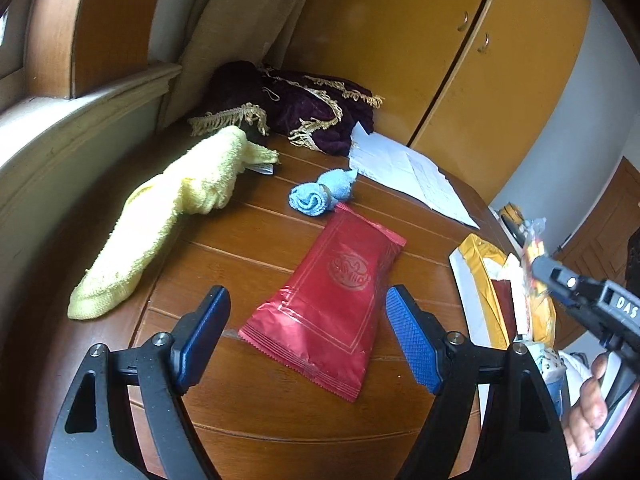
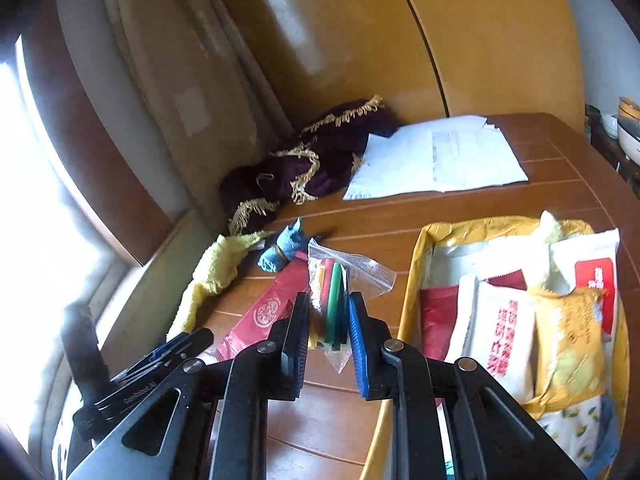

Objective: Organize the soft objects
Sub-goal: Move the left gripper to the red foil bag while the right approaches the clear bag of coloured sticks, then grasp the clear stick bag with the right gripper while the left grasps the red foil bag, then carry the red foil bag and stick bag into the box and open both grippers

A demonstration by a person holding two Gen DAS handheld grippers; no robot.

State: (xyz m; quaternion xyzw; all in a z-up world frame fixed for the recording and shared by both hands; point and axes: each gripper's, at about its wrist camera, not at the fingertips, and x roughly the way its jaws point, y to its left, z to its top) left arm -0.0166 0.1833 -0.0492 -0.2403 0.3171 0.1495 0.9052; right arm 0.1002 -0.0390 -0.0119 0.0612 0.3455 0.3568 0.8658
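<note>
A red foil packet [image 1: 334, 298] lies flat on the wooden table [image 1: 248, 412], between the spread fingers of my left gripper [image 1: 307, 320], which is open just above it. Beyond it sit a rolled blue cloth [image 1: 320, 194] and a yellow towel [image 1: 168, 208]. My right gripper [image 2: 329, 322] is shut on a clear zip bag [image 2: 340, 280] holding coloured sticks, raised over the table left of a yellow-lined box [image 2: 416, 272] packed with soft packets. The red packet [image 2: 272, 308], blue cloth [image 2: 280, 252] and yellow towel [image 2: 216, 276] also show in the right wrist view.
A dark purple fringed cloth [image 1: 304, 108] is heaped at the table's far corner, with white papers [image 1: 408, 172] beside it. Wooden cupboard doors [image 1: 460, 48] stand behind. A window sill [image 1: 80, 120] runs along the left. A hand [image 1: 588, 408] holds the right gripper.
</note>
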